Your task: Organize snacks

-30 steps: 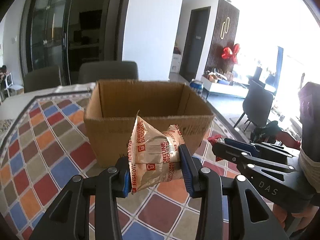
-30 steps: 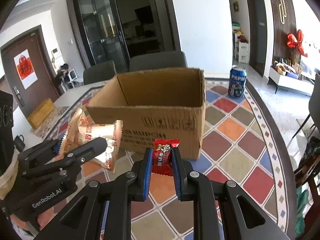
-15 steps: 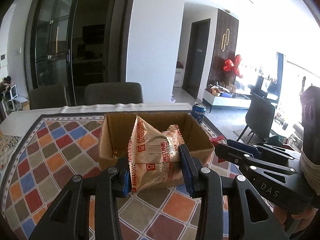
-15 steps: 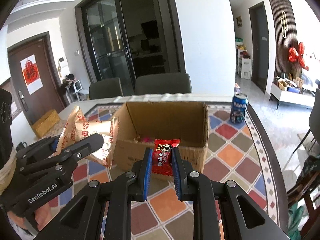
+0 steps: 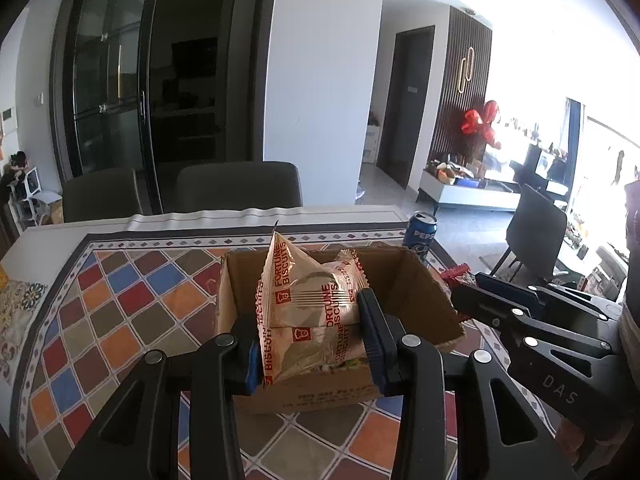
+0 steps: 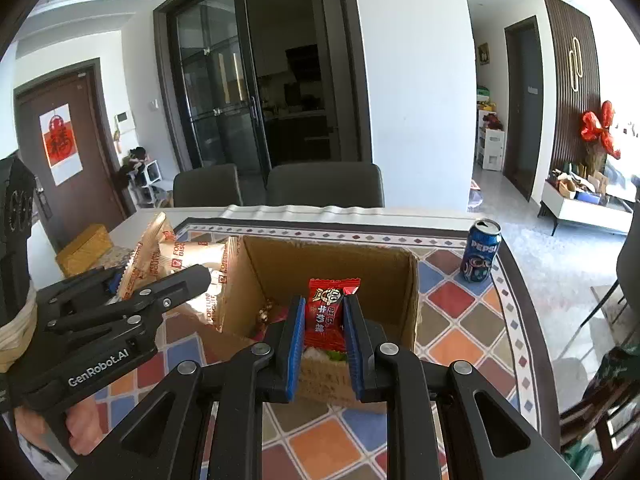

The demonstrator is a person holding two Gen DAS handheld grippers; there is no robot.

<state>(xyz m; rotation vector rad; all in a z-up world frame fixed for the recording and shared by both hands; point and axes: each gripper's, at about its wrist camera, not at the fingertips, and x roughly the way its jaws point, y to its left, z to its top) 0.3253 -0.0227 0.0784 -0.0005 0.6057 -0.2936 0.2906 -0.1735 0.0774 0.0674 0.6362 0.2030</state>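
My left gripper (image 5: 310,332) is shut on gold Fortune Biscuits packets (image 5: 312,312) and holds them above the near edge of the open cardboard box (image 5: 424,292). My right gripper (image 6: 323,332) is shut on a small red candy packet (image 6: 326,312) above the box's near wall (image 6: 332,380). Several small snacks (image 6: 266,314) lie on the box floor. In the right wrist view the left gripper (image 6: 160,280) and its biscuit packets (image 6: 188,256) hang at the box's left side. In the left wrist view the right gripper (image 5: 464,300) is at the box's right side.
The box stands on a table with a multicoloured diamond-pattern cloth (image 6: 452,308). A blue Pepsi can (image 6: 480,250) stands at the table's far right, also in the left wrist view (image 5: 418,236). Two dark chairs (image 6: 324,186) stand behind the table.
Both grippers have risen and moved forward with their packets, from in front of the box's near wall to above its near edge; the inside of the box now shows.
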